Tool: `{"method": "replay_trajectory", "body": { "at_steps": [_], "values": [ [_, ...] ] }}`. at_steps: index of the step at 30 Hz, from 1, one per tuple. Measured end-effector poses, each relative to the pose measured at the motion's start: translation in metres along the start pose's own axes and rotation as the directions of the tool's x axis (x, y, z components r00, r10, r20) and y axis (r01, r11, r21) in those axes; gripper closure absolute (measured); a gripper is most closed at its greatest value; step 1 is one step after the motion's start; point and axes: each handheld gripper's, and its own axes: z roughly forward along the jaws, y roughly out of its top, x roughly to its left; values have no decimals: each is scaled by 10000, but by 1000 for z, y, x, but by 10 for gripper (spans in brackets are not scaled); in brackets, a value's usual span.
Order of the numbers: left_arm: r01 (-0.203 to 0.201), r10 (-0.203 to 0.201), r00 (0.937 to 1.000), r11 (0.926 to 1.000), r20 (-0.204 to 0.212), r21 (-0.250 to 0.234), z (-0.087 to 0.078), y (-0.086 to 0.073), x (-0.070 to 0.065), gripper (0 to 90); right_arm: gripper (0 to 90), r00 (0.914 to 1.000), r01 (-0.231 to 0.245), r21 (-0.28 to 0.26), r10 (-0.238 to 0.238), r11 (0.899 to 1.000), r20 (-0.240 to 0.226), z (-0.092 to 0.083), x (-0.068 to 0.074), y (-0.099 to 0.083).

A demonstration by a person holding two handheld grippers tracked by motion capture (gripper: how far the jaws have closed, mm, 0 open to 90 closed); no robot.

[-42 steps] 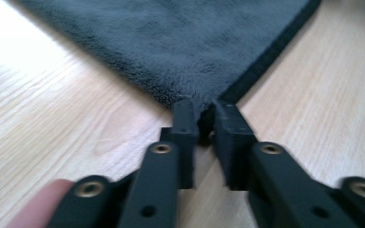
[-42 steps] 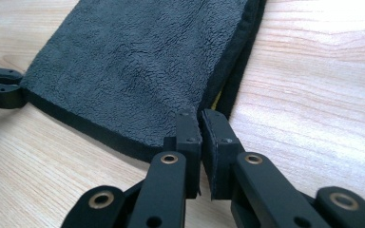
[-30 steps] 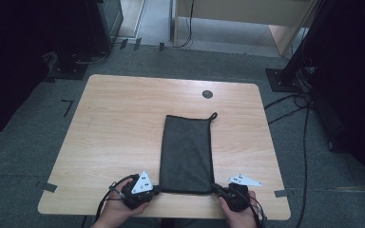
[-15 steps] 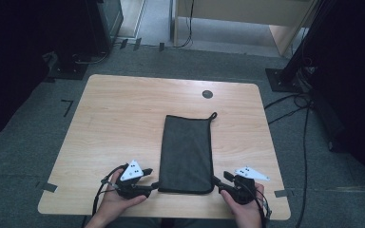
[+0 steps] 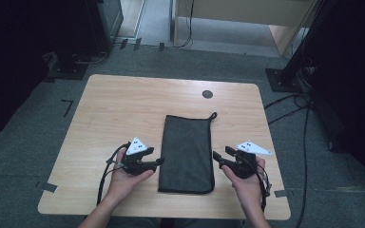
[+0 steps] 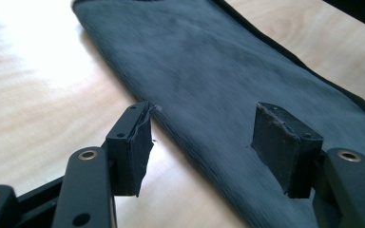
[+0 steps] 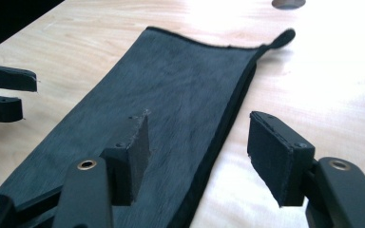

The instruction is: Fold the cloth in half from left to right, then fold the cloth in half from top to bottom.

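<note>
Black cloth bag (image 5: 187, 153) lies flat on the wooden table (image 5: 123, 109); left gripper (image 5: 158, 162) and right gripper (image 5: 217, 158), jaws just opened and gaping, flank it, holding nothing.

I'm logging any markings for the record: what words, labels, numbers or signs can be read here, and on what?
No readable text anywhere.
Grey plates on the tongs: small dark marks, too small to read.
Dark cloth: no label or print.
Table: no writing; the dark round disc is unmarked.
</note>
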Motion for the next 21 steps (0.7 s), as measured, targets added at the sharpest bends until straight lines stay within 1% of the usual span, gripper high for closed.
{"method": "replay_trajectory", "body": {
  "at_steps": [3, 5, 6, 7, 10, 12, 13, 15, 17, 19, 21],
  "values": [
    [-96, 96, 9997, 9999, -209, 31, 8, 11, 4, 384, 395, 9999, -90, -29, 90, 10000, -63, 10, -5, 10],
    [13, -12, 9999, 10000, -151, 58, 14, 18, 7, 387, 399, 9997, -220, -127, 218, 9997, -145, 17, -8, 17],
    [44, -43, 9998, 10000, -198, 59, 17, 21, 8, 385, 399, 9996, -218, -146, 215, 9997, -171, 20, -10, 19],
    [-31, 33, 9996, 10000, -292, 73, 20, 25, 9, 385, 400, 9996, -223, -186, 220, 9996, -157, 23, -11, 22],
    [-79, 82, 9990, 10000, -451, 53, 28, 33, 12, 387, 405, 9996, -271, -250, 268, 9993, -109, 31, -18, 29],
    [-32, 34, 9988, 10000, -495, 39, 35, 38, 16, 396, 424, 9996, -288, -206, 288, 9994, 5, 36, -23, 34],
    [12, -9, 9985, 10000, -549, 57, 39, 41, 19, 398, 444, 9997, -254, -192, 254, 9995, 13, 39, -25, 36],
    [104, -100, 9977, 9999, -673, 49, 45, 44, 23, 401, 448, 9998, -165, -176, 167, 9997, 61, 43, -29, 40],
    [289, -288, 9968, 9996, -739, 0, 51, 48, 29, 404, 454, 9993, -18, -181, 25, 9998, 376, 49, -32, 45],
    [380, -380, 9950, 9993, -918, -15, 59, 52, 35, 410, 470, 9986, -74, -216, 85, 9997, 518, 55, -37, 49],
    [543, -541, 9936, 9985, -990, -11, 66, 54, 40, 415, 485, 9983, -163, -199, 174, 9997, 554, 64, -43, 52]
  ]
}}
